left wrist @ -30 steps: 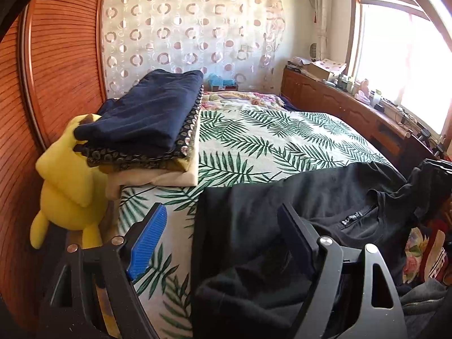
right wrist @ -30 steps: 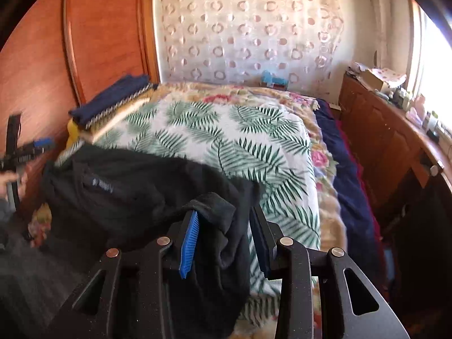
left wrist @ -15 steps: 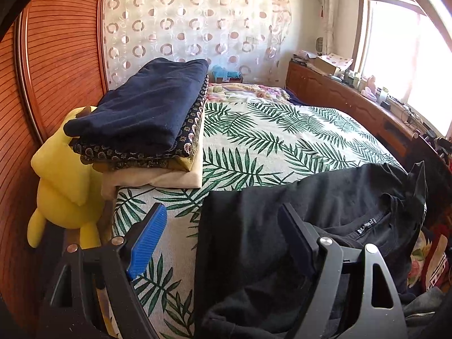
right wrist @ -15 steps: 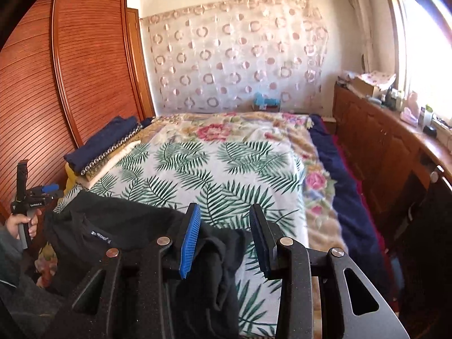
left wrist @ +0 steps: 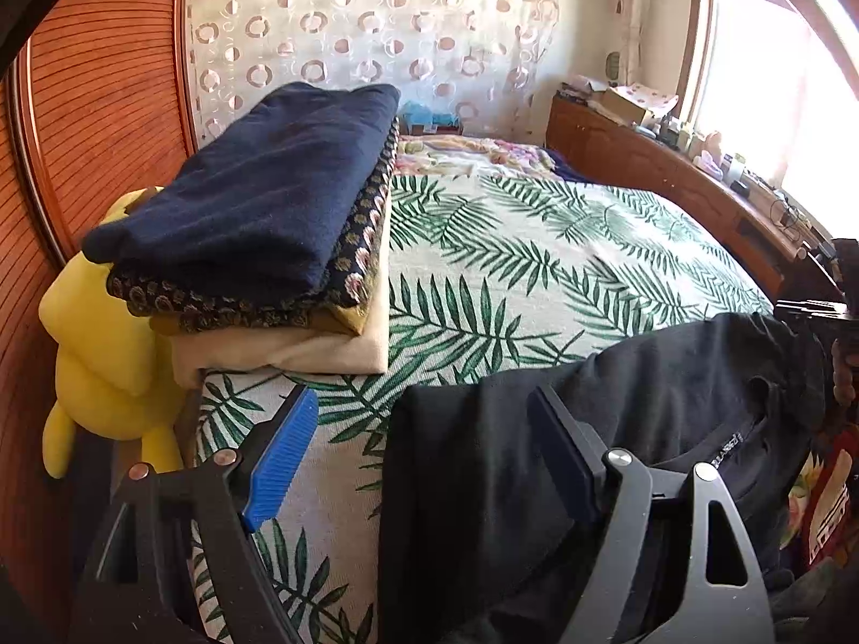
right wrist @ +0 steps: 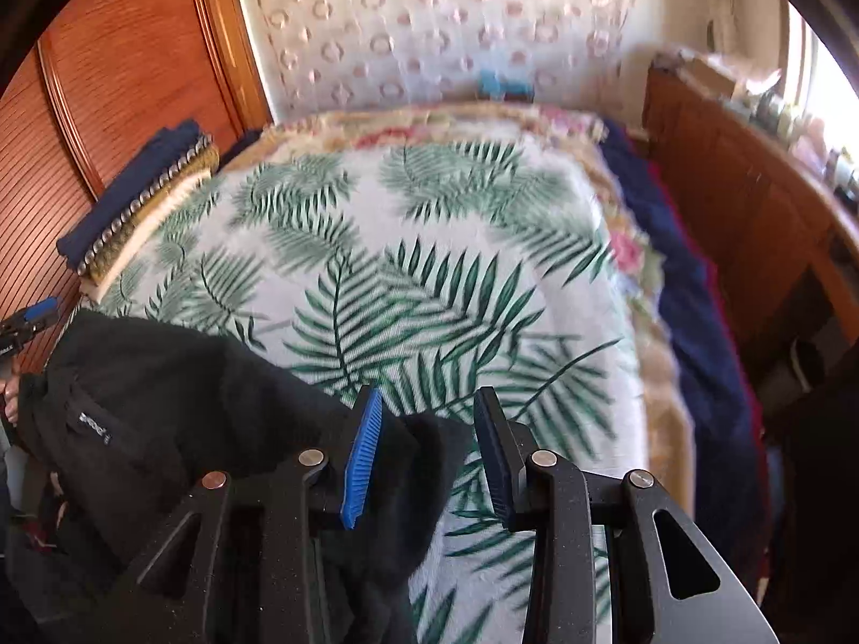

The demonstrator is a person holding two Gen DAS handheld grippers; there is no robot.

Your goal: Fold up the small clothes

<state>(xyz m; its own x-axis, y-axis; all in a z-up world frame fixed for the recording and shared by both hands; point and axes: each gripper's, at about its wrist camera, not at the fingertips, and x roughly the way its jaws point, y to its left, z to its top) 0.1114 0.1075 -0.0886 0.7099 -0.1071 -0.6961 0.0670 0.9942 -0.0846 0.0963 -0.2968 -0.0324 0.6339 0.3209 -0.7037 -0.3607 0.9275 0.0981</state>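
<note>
yellow plush toy: left view only | navy blanket: right view only

Both wrist views low over bed foot — facing headboard, sharing black garment

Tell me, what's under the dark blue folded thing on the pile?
Under the navy folded cloth lies a dark patterned fabric, then a mustard layer, then a cream folded cloth on the palm-leaf bedspread. Only their edges show; the rest is covered.

Leaf-print bedspread lies open ahead – folded stack and wardrobe crowd the left
</note>
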